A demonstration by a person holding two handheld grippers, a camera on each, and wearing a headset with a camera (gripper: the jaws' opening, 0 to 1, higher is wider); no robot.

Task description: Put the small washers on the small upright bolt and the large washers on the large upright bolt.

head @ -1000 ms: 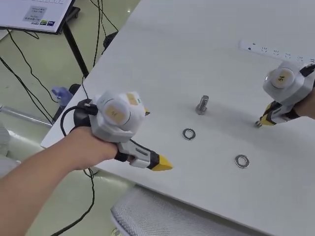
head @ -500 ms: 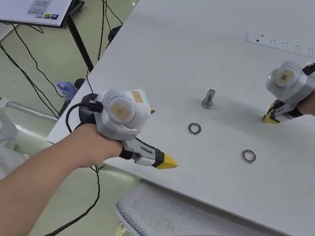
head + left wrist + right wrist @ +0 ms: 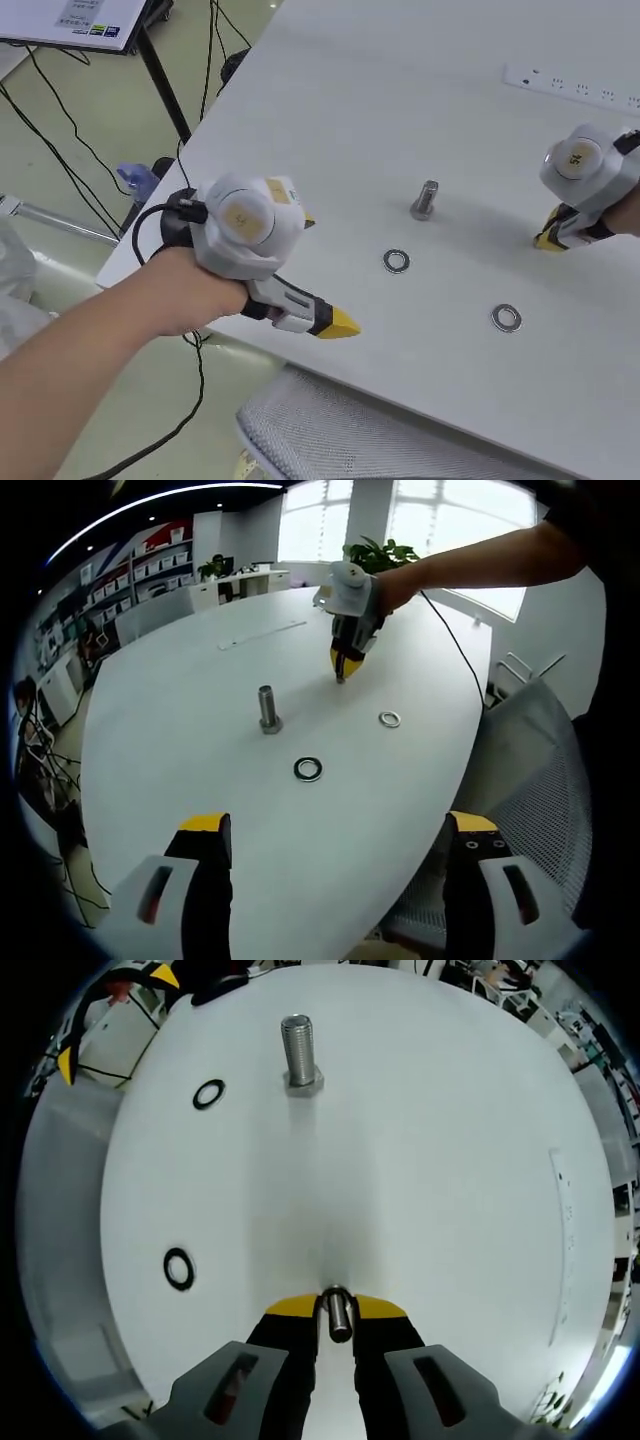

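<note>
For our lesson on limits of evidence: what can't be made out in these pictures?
Small bolt: lower part hidden by jaws of the right gripper, right gripper view.
Two washers: too small to tell size, head view.
Power strip: cut by the right edge, head view.

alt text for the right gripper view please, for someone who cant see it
The right gripper, at the bottom, is shut on a small bolt. Ahead on the white table stands a large bolt; two washers lie flat on the view's left, and the left gripper is at the top left.
</note>
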